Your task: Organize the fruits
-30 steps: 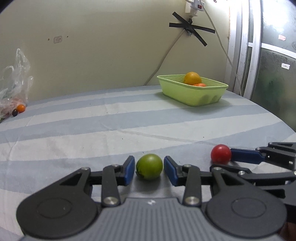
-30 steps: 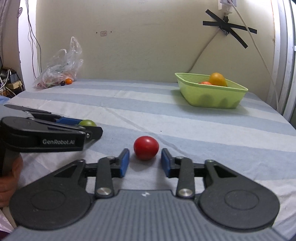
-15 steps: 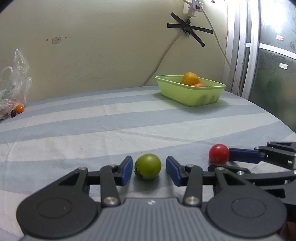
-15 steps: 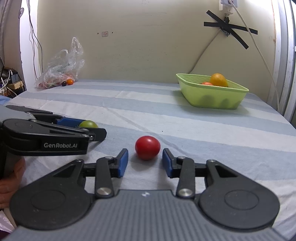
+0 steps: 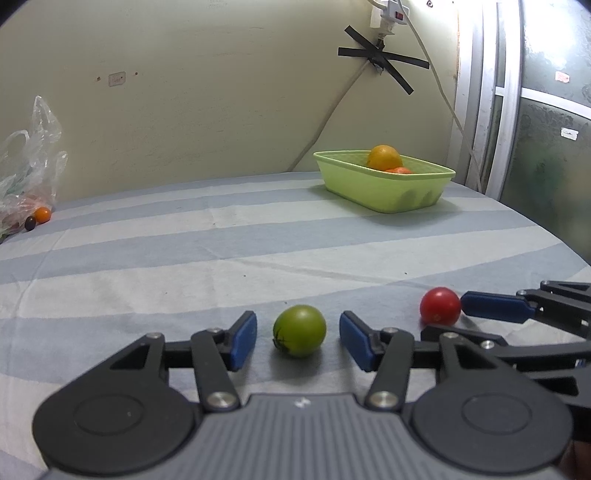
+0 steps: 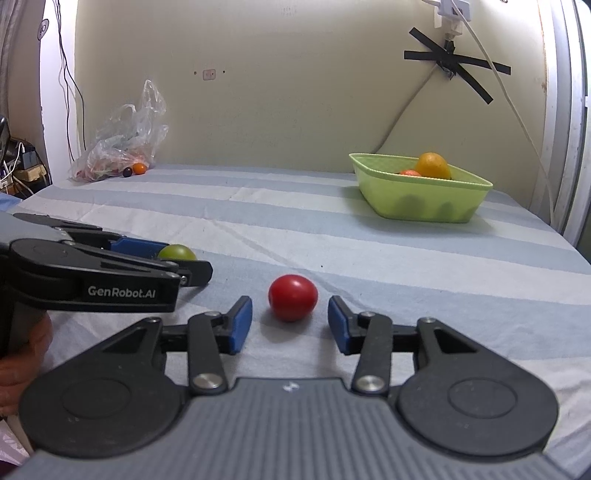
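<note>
- The left gripper (image 5: 298, 341) had its blue-padded fingers (image 5: 242, 339) spreading apart, a green tomato (image 5: 300, 330) lying between them on the sheet with a clear gap on each side.
- The right gripper (image 6: 290, 324) likewise had its fingers (image 6: 240, 325) spreading, a red tomato (image 6: 293, 297) resting between them, untouched by either pad.
- The two grippers sat side by side, near each other, both angled down toward the surface.
- In the right wrist view the left gripper's side carried white lettering reading "GenRobot.AI" (image 6: 121, 292); part of a hand (image 6: 20, 363) showed below it.
- The surface was a bed covered with a striped sheet (image 5: 221, 251) in pale blue and white bands, lightly creased.
- Well beyond the tomatoes, near the wall, stood a light green basket (image 5: 384, 181) holding an orange fruit (image 5: 384, 157) and a smaller red-orange one.
- At the far left corner lay a crumpled clear plastic bag (image 6: 125, 147), with a small orange fruit and a dark one just beside it.
- The wall (image 5: 207, 96) was cream, marked with a black tape cross (image 5: 382, 61) over a cable running from a white power strip (image 5: 391, 9).
- A white door frame (image 5: 491, 96) stood at the right.
</note>
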Demonstrator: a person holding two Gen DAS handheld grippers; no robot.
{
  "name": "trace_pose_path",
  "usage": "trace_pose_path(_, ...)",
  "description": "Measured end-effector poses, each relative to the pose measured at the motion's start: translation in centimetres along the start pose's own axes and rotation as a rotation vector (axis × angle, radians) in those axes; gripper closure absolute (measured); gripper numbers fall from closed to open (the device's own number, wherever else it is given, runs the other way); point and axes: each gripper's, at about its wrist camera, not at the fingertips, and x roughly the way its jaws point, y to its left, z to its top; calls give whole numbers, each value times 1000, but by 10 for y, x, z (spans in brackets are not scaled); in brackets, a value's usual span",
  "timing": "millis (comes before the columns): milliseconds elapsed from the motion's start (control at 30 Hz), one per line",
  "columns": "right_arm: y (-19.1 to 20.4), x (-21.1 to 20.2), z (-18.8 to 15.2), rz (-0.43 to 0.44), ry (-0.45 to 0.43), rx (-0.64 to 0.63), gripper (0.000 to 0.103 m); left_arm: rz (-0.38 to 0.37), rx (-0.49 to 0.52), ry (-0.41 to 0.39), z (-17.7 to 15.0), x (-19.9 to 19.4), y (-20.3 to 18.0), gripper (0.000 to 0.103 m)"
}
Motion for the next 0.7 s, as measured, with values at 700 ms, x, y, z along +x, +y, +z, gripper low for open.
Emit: trace_pose_path(700, 1, 0, 1, 8, -2, -2, 51, 0, -5, -2, -1, 1, 1, 47)
